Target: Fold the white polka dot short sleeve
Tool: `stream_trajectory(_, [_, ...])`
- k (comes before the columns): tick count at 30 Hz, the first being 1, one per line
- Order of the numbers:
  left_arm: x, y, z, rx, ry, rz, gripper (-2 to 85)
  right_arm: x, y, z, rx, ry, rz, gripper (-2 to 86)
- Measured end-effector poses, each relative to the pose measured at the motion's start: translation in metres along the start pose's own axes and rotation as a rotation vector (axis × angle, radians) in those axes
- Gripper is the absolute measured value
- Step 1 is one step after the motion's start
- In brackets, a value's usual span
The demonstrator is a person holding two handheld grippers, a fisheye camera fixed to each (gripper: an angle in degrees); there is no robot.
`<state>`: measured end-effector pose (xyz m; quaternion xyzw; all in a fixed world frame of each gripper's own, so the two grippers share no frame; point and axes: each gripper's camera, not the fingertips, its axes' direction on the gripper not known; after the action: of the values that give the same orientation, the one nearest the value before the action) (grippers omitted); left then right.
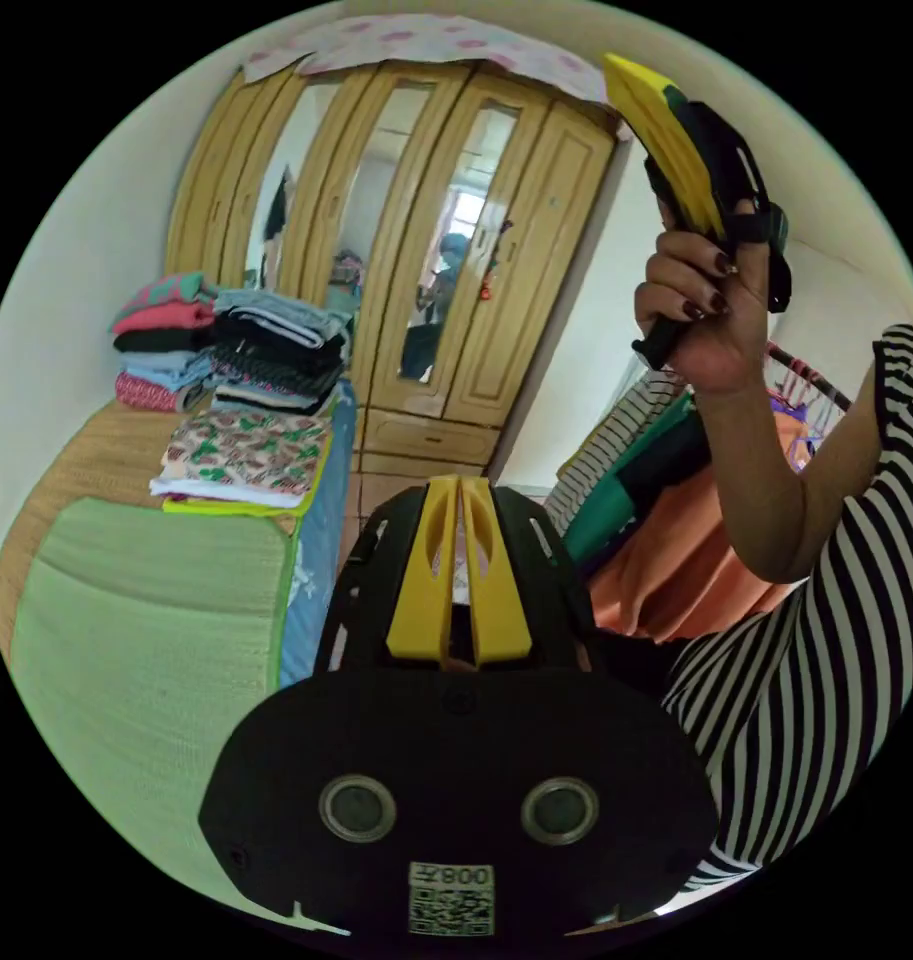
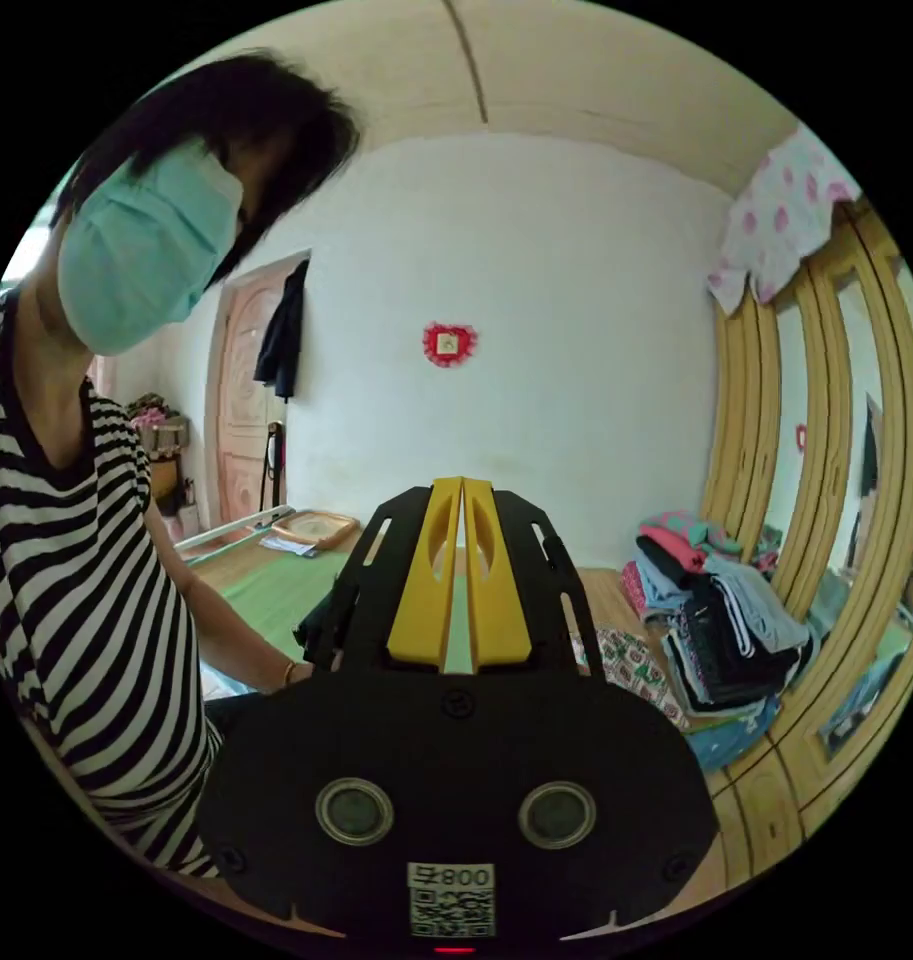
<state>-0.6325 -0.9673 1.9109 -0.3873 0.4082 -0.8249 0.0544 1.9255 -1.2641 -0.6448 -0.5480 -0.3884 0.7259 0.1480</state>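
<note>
Above the green mat point(image 1: 146, 610) on the bed, we hold both tools in the air with nothing in them. The left gripper point(image 1: 460, 490) has its yellow fingers point(image 1: 426, 570) pressed together on empty space, aimed toward the wardrobe point(image 1: 446, 250). The right gripper point(image 2: 462, 490) is likewise closed and empty; in the left gripper view it is raised high in a hand point(image 1: 701, 320) with the elbow bent, its tip tilted up toward the ceiling.

We cannot find the white polka dot short sleeve on the mat. It may be among the hanging clothes point(image 1: 666, 520) on the rack beside the striped shirt point(image 1: 826, 640), but we cannot tell.

The risks, as we judge them: with both tools up and pointed away from the bed, we could pull the wrong garment off that crowded rack, or drag neighbours down with it. A careless sweep could also topple the stacks of folded clothes point(image 1: 241, 370) at the far end of the bed.
</note>
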Motion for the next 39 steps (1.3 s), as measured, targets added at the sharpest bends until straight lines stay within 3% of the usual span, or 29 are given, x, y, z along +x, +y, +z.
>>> stream_trajectory(7, [0.108, -0.002, 0.056, 0.070, 0.226, 0.109, 3.3, -0.122, 0.062, -0.092, 0.045, 0.062, -0.095, 0.6])
stream_trajectory(15, [0.217, -0.013, 0.133, -0.015, 0.454, 0.311, 7.2, -0.215, 0.153, -0.182, 0.042, 0.307, -0.062, 6.4])
stream_trajectory(39, [0.383, -0.089, 0.387, -0.112, 0.641, 0.487, 7.4, -0.253, 0.409, -0.361, 0.137, 0.427, 0.126, 6.2])
